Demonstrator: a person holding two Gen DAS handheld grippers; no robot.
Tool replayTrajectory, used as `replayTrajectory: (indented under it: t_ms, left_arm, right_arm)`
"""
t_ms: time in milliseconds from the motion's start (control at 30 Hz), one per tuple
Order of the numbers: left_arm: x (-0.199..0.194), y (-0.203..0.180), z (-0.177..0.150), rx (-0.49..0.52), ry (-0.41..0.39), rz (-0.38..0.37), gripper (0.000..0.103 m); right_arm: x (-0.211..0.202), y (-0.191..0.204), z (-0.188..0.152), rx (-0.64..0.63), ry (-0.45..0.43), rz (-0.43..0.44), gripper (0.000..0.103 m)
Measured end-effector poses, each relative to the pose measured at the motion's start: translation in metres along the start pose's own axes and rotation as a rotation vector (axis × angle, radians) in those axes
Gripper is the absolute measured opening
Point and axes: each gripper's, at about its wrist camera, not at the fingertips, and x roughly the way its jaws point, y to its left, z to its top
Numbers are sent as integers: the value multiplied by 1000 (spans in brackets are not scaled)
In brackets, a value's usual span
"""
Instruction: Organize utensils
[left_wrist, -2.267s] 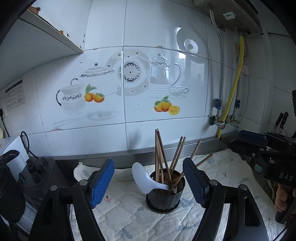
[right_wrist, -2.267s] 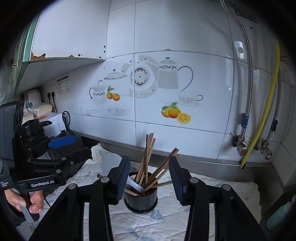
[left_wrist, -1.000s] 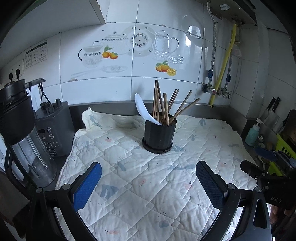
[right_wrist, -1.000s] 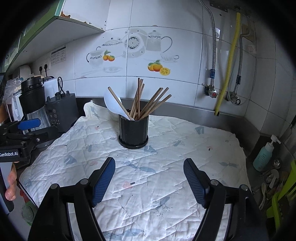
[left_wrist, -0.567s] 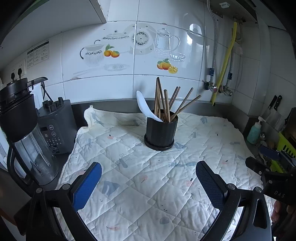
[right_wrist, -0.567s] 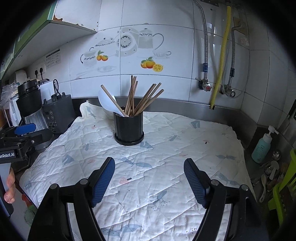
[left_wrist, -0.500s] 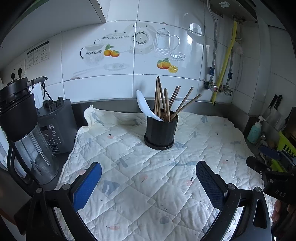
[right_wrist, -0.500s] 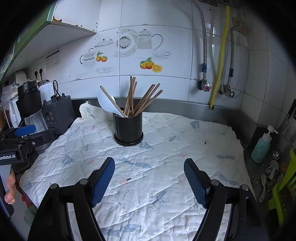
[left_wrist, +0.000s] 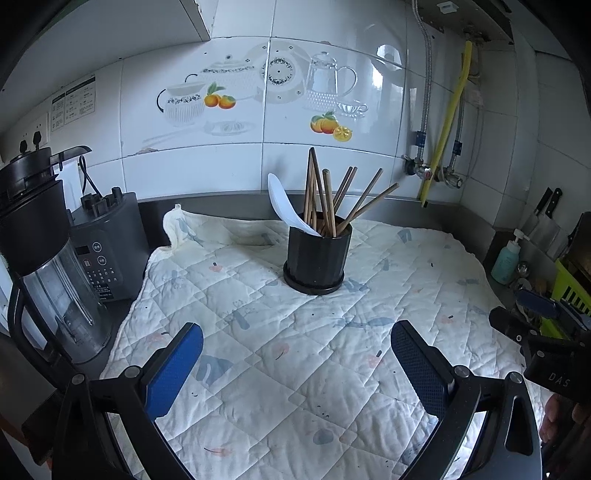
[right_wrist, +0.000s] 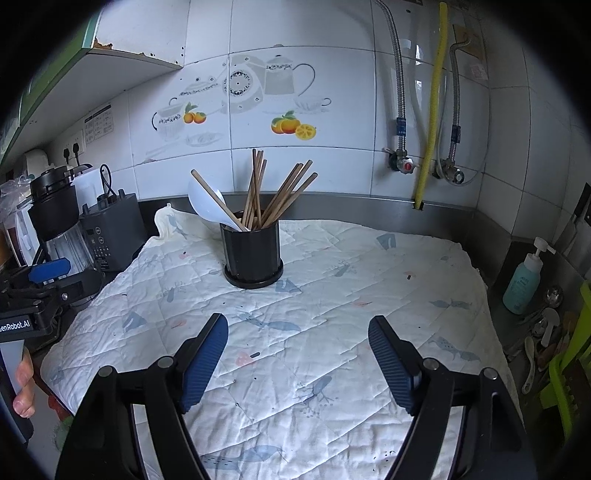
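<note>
Left gripper (left_wrist: 295, 354): jaws wide apart, nothing between them, held above the quilted cloth (left_wrist: 258, 369). Right gripper (right_wrist: 297, 354): jaws likewise spread and empty over the same cloth. Blender (left_wrist: 44, 266) stands off the cloth's left edge. Black holder (left_wrist: 317, 258) sits upright on the cloth toward the tiled wall, well apart from both grippers. Inside it: a bundle of wooden chopsticks (left_wrist: 328, 195) fanned outward, and a white spoon (left_wrist: 284, 203) leaning left. Soap bottle (right_wrist: 524, 280) at right.
</note>
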Motion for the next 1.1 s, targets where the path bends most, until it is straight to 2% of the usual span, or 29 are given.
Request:
replayTrajectory:
  t_ms: [1100]
  left_arm:
    - [6,-12,-4,14,3,-9,103]
  right_arm:
    - [-2,-4,-1,27,-18,7,86]
